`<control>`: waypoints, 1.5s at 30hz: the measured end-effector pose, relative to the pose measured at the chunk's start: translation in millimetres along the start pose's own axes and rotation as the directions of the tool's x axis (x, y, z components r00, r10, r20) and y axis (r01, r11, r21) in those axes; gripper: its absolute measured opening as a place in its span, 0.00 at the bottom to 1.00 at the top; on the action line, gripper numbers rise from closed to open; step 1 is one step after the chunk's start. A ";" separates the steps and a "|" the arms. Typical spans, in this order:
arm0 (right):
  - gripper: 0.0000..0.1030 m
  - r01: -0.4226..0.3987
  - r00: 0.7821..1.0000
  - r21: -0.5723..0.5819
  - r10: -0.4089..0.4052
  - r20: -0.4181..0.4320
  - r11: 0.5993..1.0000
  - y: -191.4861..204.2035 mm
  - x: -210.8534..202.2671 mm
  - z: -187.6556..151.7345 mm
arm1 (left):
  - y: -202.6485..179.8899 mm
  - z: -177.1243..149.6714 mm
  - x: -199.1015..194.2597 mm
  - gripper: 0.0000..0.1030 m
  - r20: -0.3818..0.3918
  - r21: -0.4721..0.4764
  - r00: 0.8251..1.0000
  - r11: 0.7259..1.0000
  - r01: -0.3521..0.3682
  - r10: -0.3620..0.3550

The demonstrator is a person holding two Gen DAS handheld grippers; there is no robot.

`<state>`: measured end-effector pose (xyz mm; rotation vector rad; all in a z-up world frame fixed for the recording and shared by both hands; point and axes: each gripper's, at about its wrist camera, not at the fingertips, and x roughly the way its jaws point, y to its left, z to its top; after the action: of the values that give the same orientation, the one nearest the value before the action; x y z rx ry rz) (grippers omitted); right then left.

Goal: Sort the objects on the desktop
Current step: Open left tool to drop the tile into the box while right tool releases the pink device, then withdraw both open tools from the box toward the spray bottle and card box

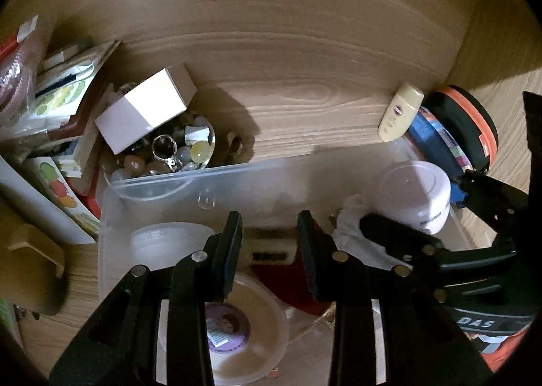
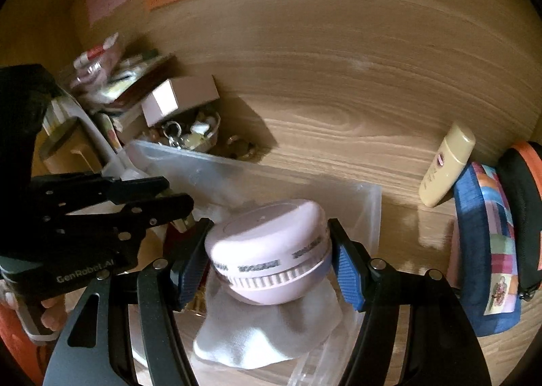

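Observation:
My right gripper [image 2: 271,264] is shut on a pale pink round jar [image 2: 267,243], its blue pads pressing both sides, just above a white cloth [image 2: 257,335] in the clear plastic bin [image 2: 366,203]. In the left wrist view the same jar [image 1: 413,189] hangs at the bin's right end. My left gripper [image 1: 269,227] hovers over the bin [image 1: 162,189], shut on a small cream block with a dark strip [image 1: 269,247]. Under it lie a round tub with a purple label [image 1: 237,318], a translucent lidded tub [image 1: 162,240] and something red [image 1: 288,284].
Behind the bin stand a bowl of beads and a ring [image 1: 169,155], topped by a pink box [image 1: 145,108]. Booklets [image 1: 67,98] pile at the left, near a beige holder [image 1: 34,257]. A cream tube [image 1: 401,111] and a patchwork pouch with a black-orange case [image 1: 467,135] lean at the right.

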<state>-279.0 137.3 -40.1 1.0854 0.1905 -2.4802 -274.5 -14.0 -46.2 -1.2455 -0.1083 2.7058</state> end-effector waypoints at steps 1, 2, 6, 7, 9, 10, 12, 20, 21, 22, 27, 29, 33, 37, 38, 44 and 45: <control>0.61 0.011 1.000 -0.001 -0.011 -0.012 1.000 -0.6 2.7 -0.5 | -0.6 -0.6 0.0 0.32 0.001 0.002 1.000 1.000 -0.001 0.001; 0.61 0.016 1.000 -0.010 -0.016 -0.009 1.000 0.2 3.0 -0.5 | -0.8 -0.9 0.6 0.32 0.001 0.004 1.000 1.000 -0.005 0.005; 0.64 0.025 1.000 -0.021 -0.026 -0.015 0.999 1.6 3.9 -1.2 | -0.5 -0.6 0.6 0.32 0.001 0.004 1.000 1.000 -0.003 0.003; 0.64 0.031 0.999 -0.029 -0.032 -0.013 0.999 2.1 4.0 -1.5 | 0.3 -0.8 0.7 0.32 0.001 0.003 1.000 1.000 -0.003 0.003; 0.64 0.042 0.999 -0.041 -0.042 -0.011 0.998 3.1 4.2 -1.9 | 1.1 -0.8 1.1 0.32 0.001 0.004 1.000 1.000 -0.007 0.007; 0.66 0.045 0.999 -0.047 -0.046 -0.012 0.998 4.0 4.4 -2.2 | 1.1 -1.1 0.6 0.32 0.003 0.003 1.000 1.000 -0.010 0.010; 0.70 0.046 0.999 -0.059 -0.047 -0.010 0.997 6.7 4.2 -3.3 | 1.2 -2.2 -1.0 0.41 0.010 0.007 1.000 1.000 -0.018 0.018; 0.77 0.018 1.000 -0.075 -0.016 0.016 0.997 15.0 -7.1 -3.0 | 3.7 -3.7 -13.1 0.52 0.063 0.013 0.997 0.998 -0.055 0.054; 0.77 0.014 1.000 -0.073 -0.012 0.019 0.997 14.5 -8.6 -2.8 | 5.0 -3.7 -14.0 0.53 0.065 0.009 0.997 0.999 -0.051 0.050; 0.78 0.012 1.000 -0.071 -0.010 0.025 0.997 13.9 -10.5 -2.6 | 6.1 -3.8 -15.1 0.53 0.067 0.005 0.997 0.999 -0.048 0.048; 0.81 0.029 0.999 -0.100 -0.025 0.049 0.995 16.3 -19.9 -2.0 | 7.9 -3.7 -20.1 0.58 0.081 0.001 0.996 0.999 -0.039 0.038; 0.85 0.050 0.997 -0.121 -0.041 0.069 0.991 17.6 -26.0 -2.2 | 7.9 -4.0 -23.6 0.59 0.095 0.004 0.994 0.998 -0.058 0.058; 0.93 0.064 0.994 -0.126 -0.052 0.097 0.990 17.1 -34.2 -1.1 | 11.3 -4.4 -31.8 0.61 0.115 -0.004 0.991 0.998 -0.064 0.064; 0.94 0.054 0.995 -0.126 -0.042 0.094 0.991 16.0 -36.4 0.0 | 12.4 -4.9 -40.5 0.71 0.138 -0.010 0.987 0.997 -0.082 0.083; 0.94 0.051 0.995 -0.127 -0.040 0.088 0.991 16.5 -36.4 0.3 | 11.7 -5.5 -43.2 0.71 0.144 -0.008 0.986 0.996 -0.086 0.086; 0.94 0.046 0.996 -0.145 -0.035 0.081 0.988 25.7 -46.1 0.7 | 5.3 -11.2 -63.8 0.83 0.173 0.014 0.979 0.994 -0.111 0.107; 0.94 0.048 0.996 -0.147 -0.036 0.084 0.988 27.5 -49.5 0.6 | 4.2 -12.7 -68.3 0.85 0.182 0.017 0.977 0.993 -0.118 0.113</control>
<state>-237.6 128.5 -2.6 0.9263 0.3720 -2.4969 -221.6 -30.2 -3.9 -1.0270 -0.0202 2.9056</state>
